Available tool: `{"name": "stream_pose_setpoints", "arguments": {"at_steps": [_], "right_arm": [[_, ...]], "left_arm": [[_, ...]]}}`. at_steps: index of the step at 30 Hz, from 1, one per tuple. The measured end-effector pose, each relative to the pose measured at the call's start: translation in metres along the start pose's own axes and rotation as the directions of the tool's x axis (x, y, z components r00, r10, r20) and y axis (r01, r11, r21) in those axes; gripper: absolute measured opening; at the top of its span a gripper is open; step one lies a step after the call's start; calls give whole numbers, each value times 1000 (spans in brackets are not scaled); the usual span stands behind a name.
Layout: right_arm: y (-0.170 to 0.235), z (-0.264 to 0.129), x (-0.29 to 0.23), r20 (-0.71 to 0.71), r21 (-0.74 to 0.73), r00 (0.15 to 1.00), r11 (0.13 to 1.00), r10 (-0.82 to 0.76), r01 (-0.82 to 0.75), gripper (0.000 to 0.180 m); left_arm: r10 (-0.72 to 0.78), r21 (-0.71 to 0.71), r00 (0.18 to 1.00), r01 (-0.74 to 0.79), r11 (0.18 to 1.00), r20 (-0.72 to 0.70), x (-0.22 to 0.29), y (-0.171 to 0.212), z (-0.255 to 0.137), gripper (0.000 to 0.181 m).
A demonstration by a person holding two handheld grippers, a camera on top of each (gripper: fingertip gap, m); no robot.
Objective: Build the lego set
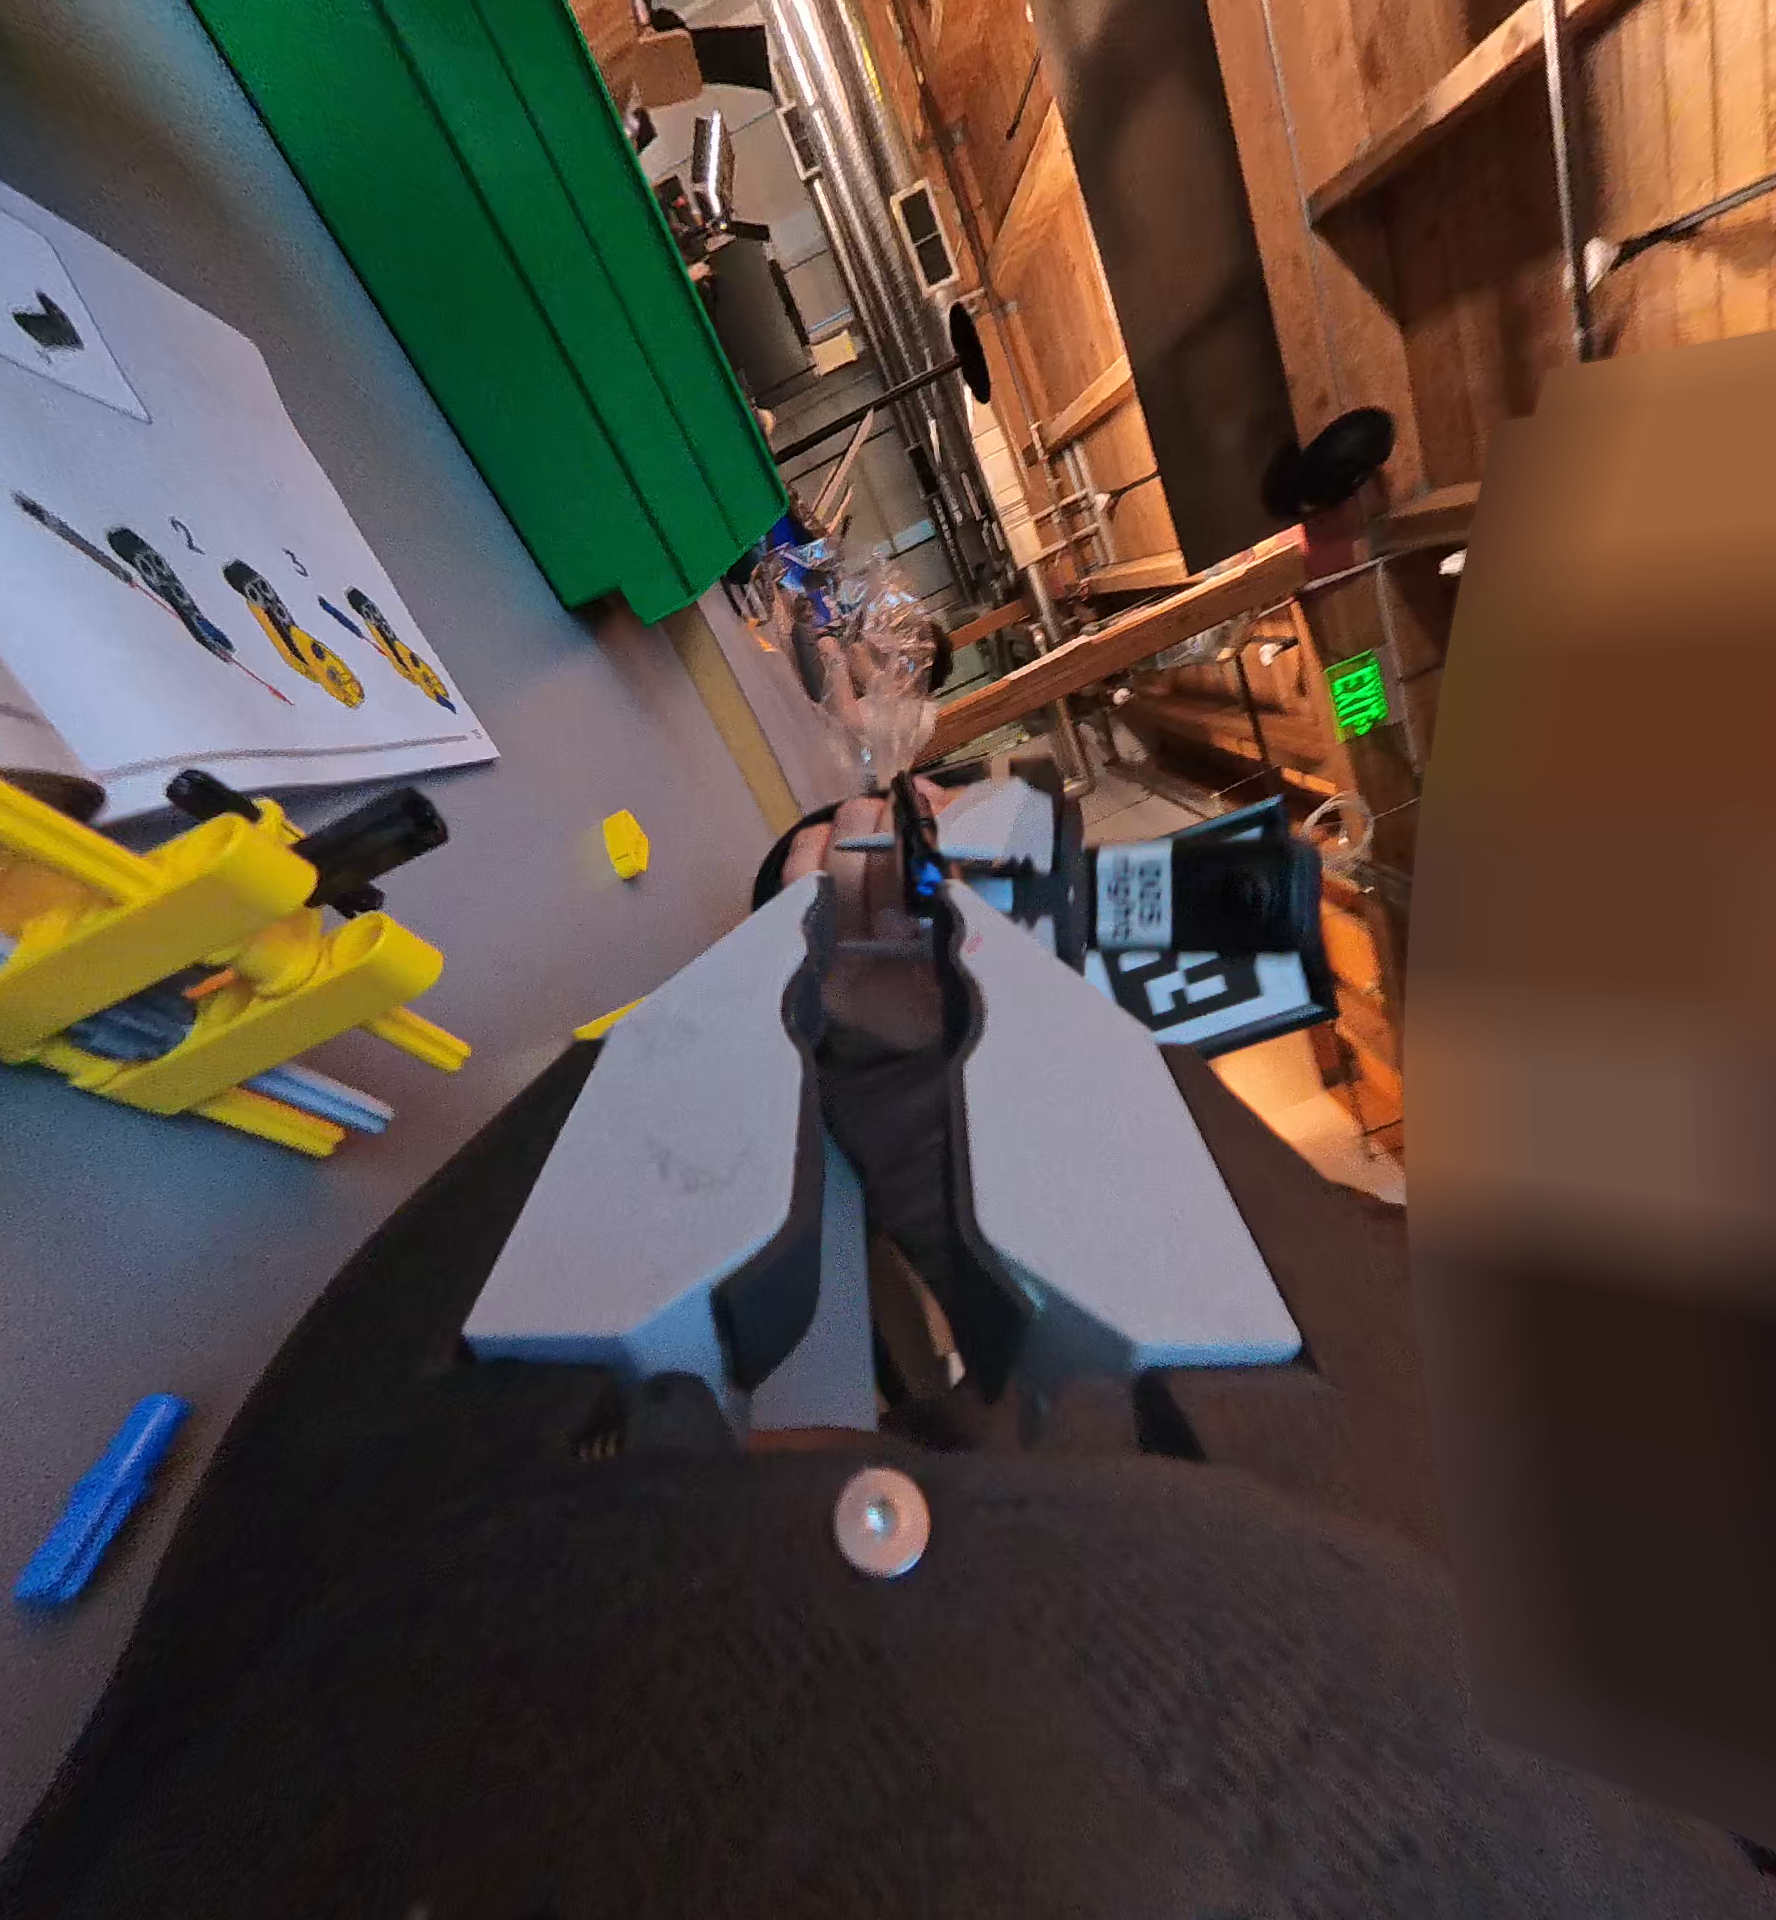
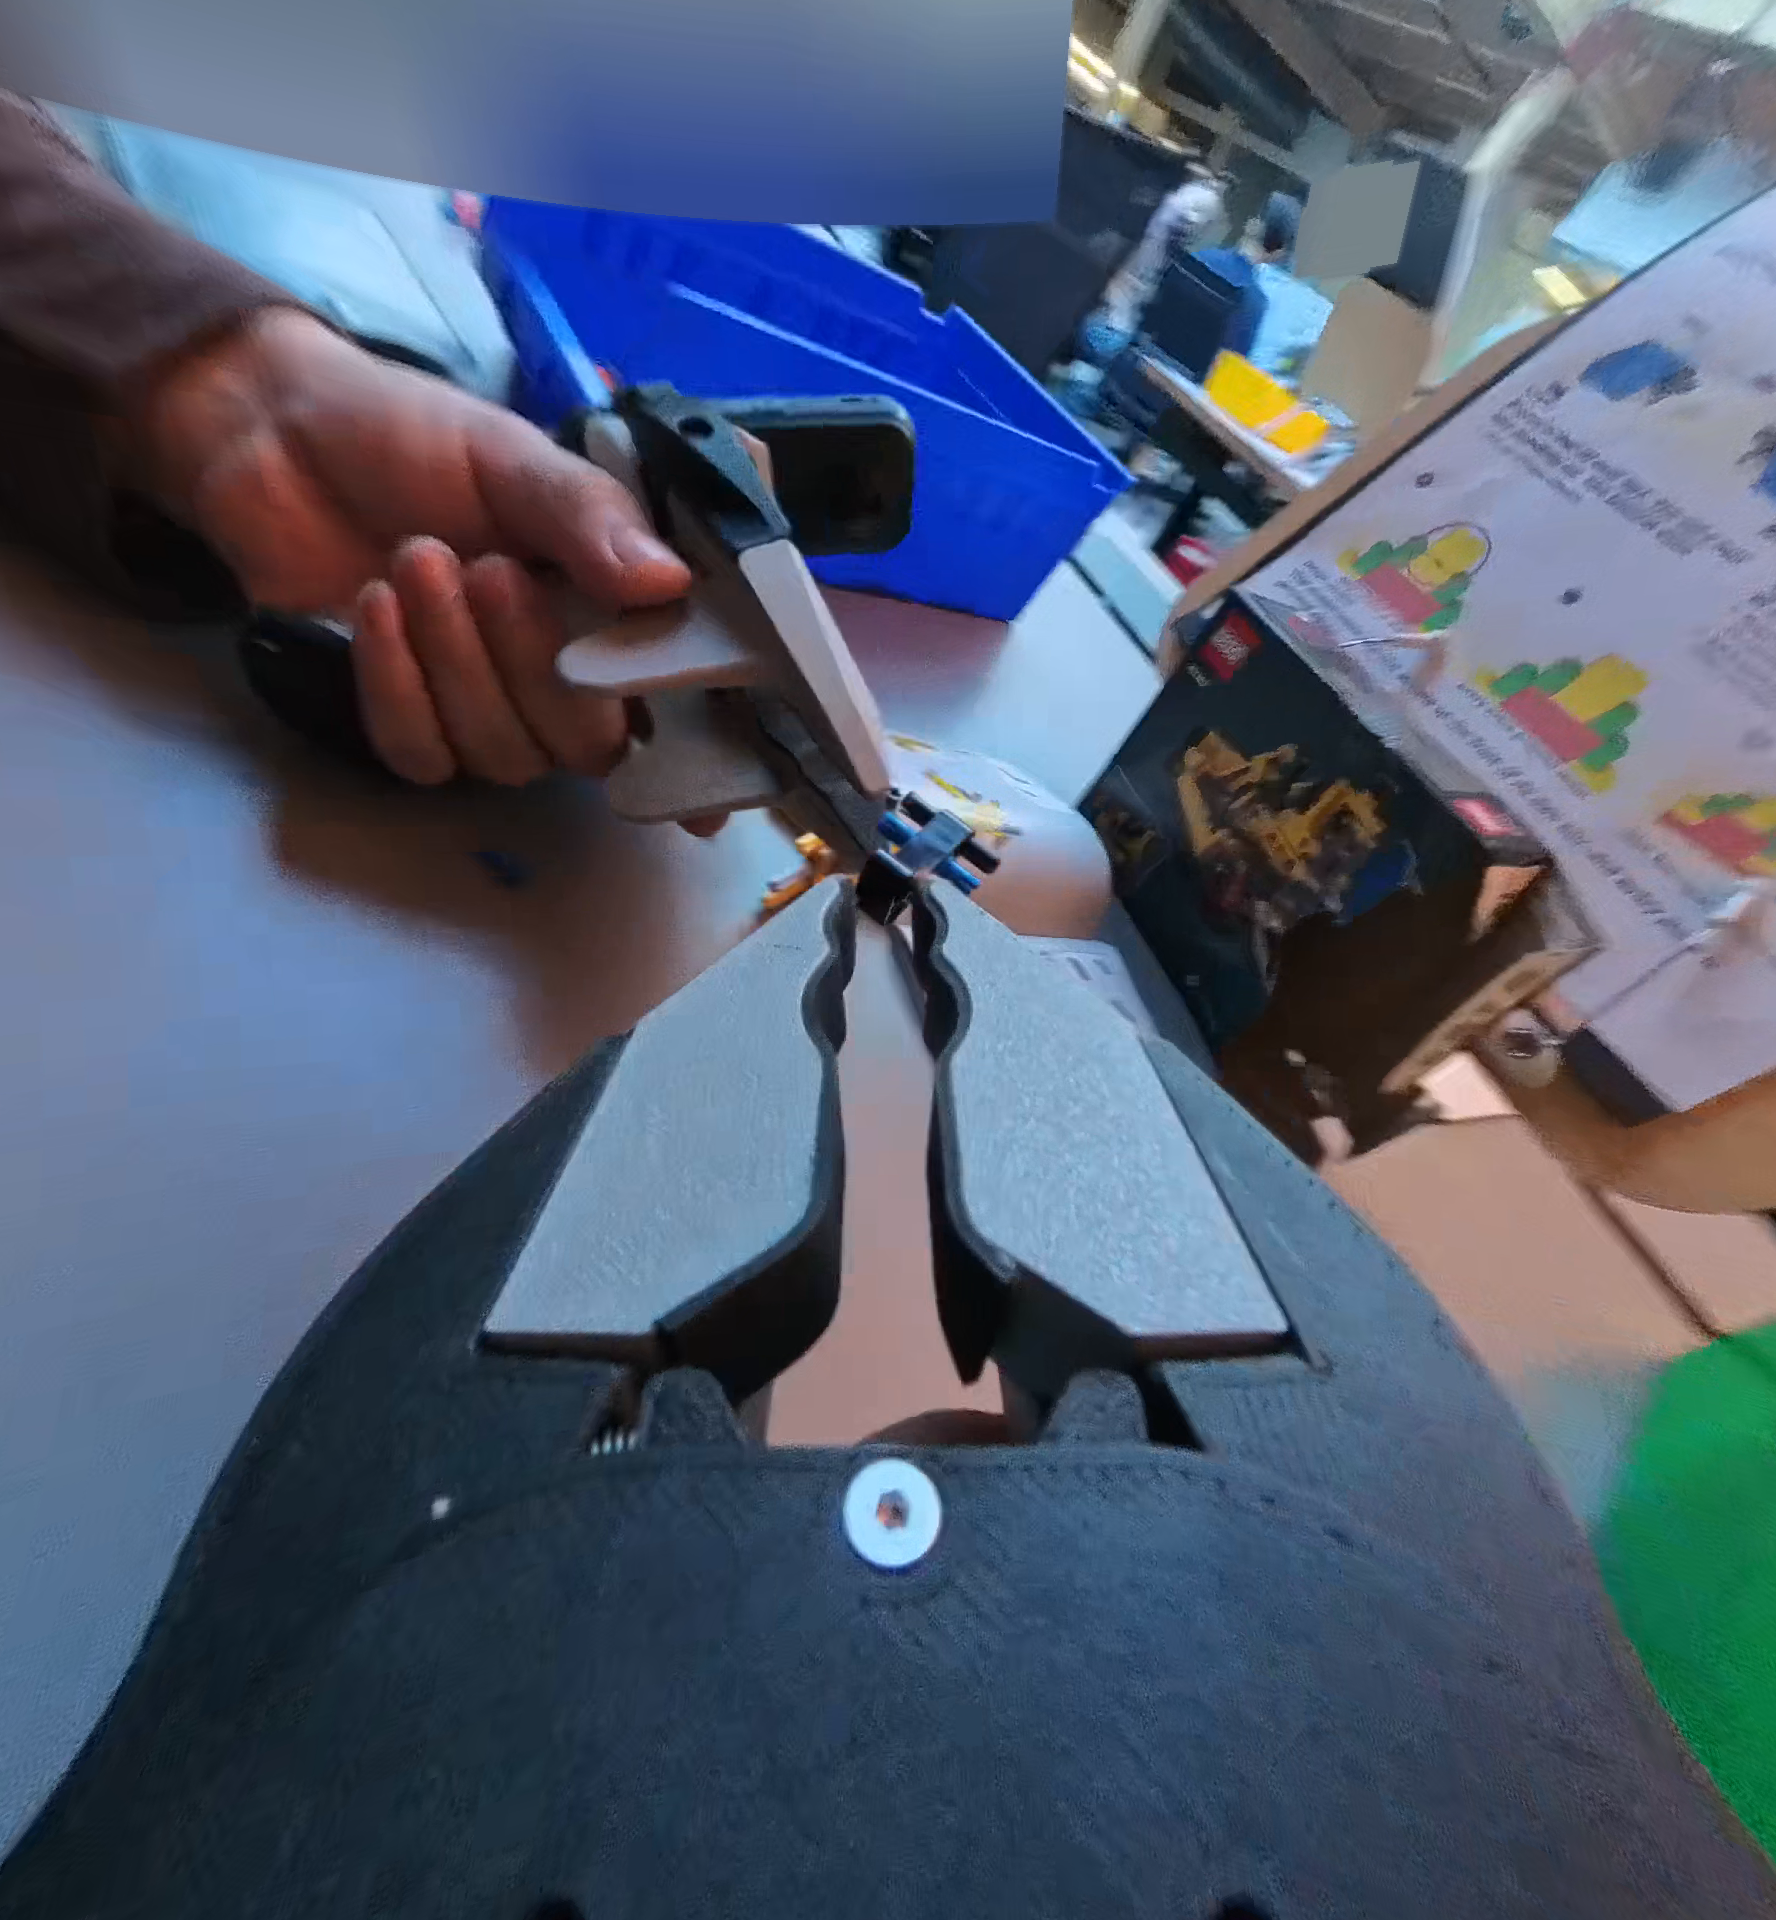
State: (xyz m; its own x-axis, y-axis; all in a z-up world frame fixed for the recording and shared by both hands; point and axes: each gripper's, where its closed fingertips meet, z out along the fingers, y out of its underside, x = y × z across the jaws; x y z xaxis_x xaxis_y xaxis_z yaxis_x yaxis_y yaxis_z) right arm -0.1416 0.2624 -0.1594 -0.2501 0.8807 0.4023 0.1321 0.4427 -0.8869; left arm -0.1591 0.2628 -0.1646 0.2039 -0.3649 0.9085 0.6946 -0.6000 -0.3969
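Both grippers meet above the table on one small black lego part with blue pins. My right gripper is shut on its black lower end. My left gripper is shut on the same small part. In the right wrist view it comes in from the upper left, held by a hand. The right gripper shows just beyond the part in the left wrist view. A yellow lego assembly with black pins lies on the grey table at the left, beside the open instruction booklet.
A blue pin and a small yellow piece lie loose on the table. A green bin stands behind the booklet. A blue bin, the black lego box and a leaning card with brick pictures stand around.
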Motion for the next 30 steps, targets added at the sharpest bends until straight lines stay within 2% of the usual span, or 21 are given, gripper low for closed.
{"name": "stream_pose_setpoints", "arguments": {"at_steps": [1, 3, 5, 8, 11, 13, 15, 17, 18, 20, 22, 24, 26, 30], "right_arm": [[2, -4, 4, 56, 4, 996, 998, 64, -64, 8], [12, -10, 19, 130, -55, 974, 982, 188, -183, 7], [17, -14, 31, 181, -105, 946, 961, 270, -254, 8], [19, -9, 37, 250, -185, 857, 891, 450, -413, 8], [13, 0, 34, 324, -221, 694, 765, 643, -605, 8], [12, 3, 30, 351, -237, 631, 718, 692, -654, 8], [16, 3, 21, 357, -290, 610, 705, 707, -647, 8], [18, 1, 11, 373, -345, 580, 689, 724, -638, 8], [18, 0, 7, 382, -365, 575, 690, 723, -625, 8], [21, -4, 2, 390, -399, 618, 730, 682, -554, 7], [25, -11, 1, 417, -453, 651, 766, 635, -456, 7], [28, -16, 6, 457, -511, 653, 779, 604, -364, 7], [29, -15, 11, 493, -566, 635, 773, 595, -285, 7], [23, -9, 2, 606, -617, 524, 769, 598, -165, 8]], "left_arm": [[35, -9, 999, -35, 999, 22, -2, -1, -2, 20], [164, -54, 983, -160, 986, 85, -6, -2, -6, 22], [377, -140, 910, -356, 924, 174, -11, -2, -9, 24], [695, -294, 658, -630, 719, 290, -20, -6, -12, 27], [875, -368, 371, -802, 470, 311, -13, -11, -6, 29], [935, -445, 151, -847, 290, 321, -14, -11, -4, 32], [954, -499, 32, -847, 184, 297, -17, -7, -1, 35], [959, -523, -19, -842, 136, 282, -19, -5, 2, 38], [961, -531, -38, -839, 119, 274, -19, -5, 4, 39], [963, -548, -62, -831, 95, 261, -21, -5, 5, 32], [967, -558, -34, -821, 117, 253, -25, -4, 4, 28], [969, -550, 54, -815, 183, 242, -29, 0, 4, 29], [962, -534, 177, -803, 264, 209, -30, 7, 8, 31], [912, -455, 392, -794, 403, 124, -16, 18, 16, 31]]}}
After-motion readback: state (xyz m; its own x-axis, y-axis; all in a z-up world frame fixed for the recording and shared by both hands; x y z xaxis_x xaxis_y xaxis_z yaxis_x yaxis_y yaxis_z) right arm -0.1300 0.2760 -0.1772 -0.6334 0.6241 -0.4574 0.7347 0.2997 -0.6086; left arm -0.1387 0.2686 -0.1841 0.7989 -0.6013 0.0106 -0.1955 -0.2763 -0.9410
